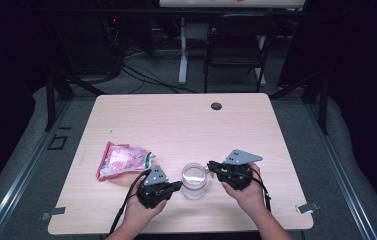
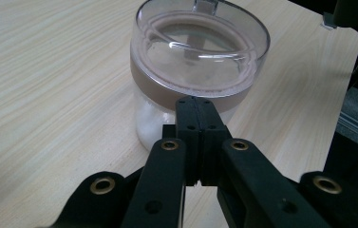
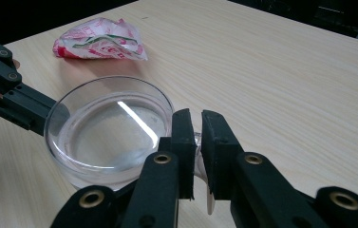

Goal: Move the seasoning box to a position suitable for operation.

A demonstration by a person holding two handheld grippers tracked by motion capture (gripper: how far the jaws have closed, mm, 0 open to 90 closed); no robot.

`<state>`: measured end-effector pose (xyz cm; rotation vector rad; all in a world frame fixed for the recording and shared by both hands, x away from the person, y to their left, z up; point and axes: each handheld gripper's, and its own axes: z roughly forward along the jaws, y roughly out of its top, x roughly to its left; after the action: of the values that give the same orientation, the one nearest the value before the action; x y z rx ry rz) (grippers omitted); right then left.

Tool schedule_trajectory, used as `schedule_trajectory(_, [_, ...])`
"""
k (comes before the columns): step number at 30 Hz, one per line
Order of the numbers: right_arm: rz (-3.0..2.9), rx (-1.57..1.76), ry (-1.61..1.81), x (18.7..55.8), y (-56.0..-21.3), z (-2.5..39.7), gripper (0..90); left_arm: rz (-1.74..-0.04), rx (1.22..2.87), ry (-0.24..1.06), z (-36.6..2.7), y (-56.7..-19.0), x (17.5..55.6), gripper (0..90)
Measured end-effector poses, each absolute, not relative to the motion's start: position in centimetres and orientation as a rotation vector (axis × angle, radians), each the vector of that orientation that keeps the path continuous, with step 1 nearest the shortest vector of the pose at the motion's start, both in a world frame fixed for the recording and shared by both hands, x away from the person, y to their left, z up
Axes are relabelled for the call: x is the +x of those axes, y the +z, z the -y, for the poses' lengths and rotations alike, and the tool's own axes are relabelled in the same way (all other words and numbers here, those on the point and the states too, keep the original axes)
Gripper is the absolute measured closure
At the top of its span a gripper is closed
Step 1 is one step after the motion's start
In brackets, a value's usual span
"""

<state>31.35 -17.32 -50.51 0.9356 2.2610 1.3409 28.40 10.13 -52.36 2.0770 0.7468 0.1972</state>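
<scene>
Jar near counter's front edge: my left tongs clenched empty against collar, right tongs pinching lid tab. Next: lift lid w/ care.

Both grippers, left gripper and right gripper, are black, two flat jaws on linked bars with brass-ringed pivots. Each carries a grey triangular plate with dark screw dots and trails a black cable. Forearms bare, no sleeves.

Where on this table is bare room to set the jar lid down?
Free: the far half of the table up to the grommet hole, and the right side. Crowded: the near middle, around the jar, both tools, and the packet.
</scene>
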Motion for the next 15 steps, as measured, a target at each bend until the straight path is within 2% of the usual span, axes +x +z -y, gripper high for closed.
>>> schedule_trajectory(15, [-2.268,0.929,1.333,31.11,-50.46,17.34,81.0,-0.748,2.045,0.198,-10.04,-51.81,28.66,90.0])
